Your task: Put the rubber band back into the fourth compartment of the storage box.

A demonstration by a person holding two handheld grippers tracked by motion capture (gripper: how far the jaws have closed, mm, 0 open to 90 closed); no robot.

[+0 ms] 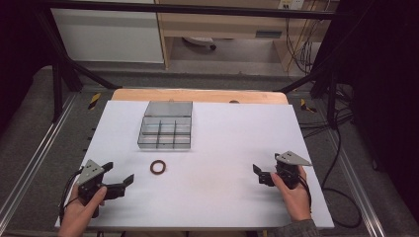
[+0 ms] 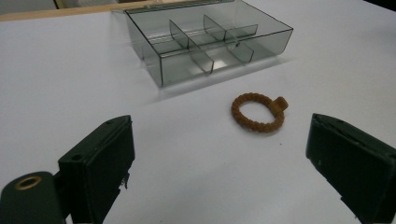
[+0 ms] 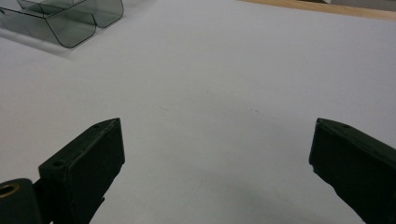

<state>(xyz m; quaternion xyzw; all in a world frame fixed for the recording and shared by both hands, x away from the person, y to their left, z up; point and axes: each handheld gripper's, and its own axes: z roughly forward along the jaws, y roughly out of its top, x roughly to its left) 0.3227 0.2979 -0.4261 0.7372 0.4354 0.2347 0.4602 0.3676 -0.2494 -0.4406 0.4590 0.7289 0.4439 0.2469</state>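
A brown braided ring (image 1: 158,167) with a small knob lies flat on the white table sheet, just in front of a clear smoky compartment box (image 1: 164,145). My left gripper (image 1: 119,172) is held low at the near left, open and pointing toward the ring, a short way left of it. In the left gripper view the ring (image 2: 258,112) lies ahead between the wide-apart jaws of the gripper (image 2: 219,127), with the empty divided box (image 2: 187,74) beyond. At the near right, my right gripper (image 1: 266,164) is open and holds nothing; its jaws (image 3: 219,123) frame bare sheet.
The white sheet (image 1: 222,148) covers the table, with a wooden edge (image 1: 197,95) at the back. A corner of the box (image 3: 70,28) shows at the far left of the right gripper view. Black frame legs and cables stand off the table's sides.
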